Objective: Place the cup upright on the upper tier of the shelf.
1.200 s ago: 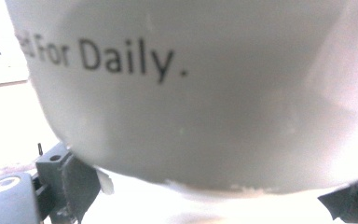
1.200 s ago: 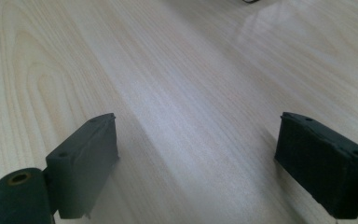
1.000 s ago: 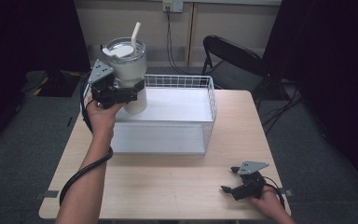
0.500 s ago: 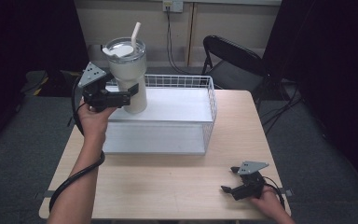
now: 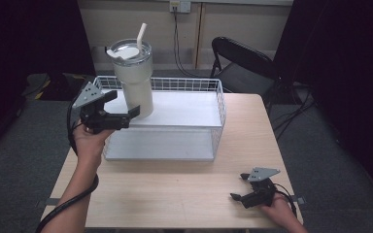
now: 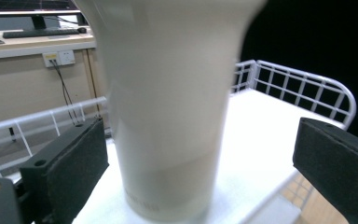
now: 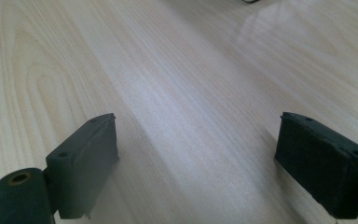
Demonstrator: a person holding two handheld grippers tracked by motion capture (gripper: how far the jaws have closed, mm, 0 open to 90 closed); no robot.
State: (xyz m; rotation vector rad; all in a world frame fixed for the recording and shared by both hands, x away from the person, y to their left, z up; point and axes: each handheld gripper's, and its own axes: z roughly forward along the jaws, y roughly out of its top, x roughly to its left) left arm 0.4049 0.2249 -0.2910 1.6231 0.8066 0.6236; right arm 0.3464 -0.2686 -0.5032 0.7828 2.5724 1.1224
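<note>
Light wood table (image 5: 175,194), bare grain across the near half, same grain in the right gripper view (image 7: 177,93). Black folding chair (image 5: 243,60) stands behind the table's far right corner. Beige wall (image 5: 175,29) at the back with a white power outlet (image 5: 180,6) up top, dark cable (image 5: 177,39) hanging from it. Second outlet (image 6: 58,58) with cable in the left gripper view, desk above it with a keyboard (image 6: 42,32). Grey carpet floor (image 5: 24,145) on both sides, black curtain (image 5: 345,73) at the right
</note>
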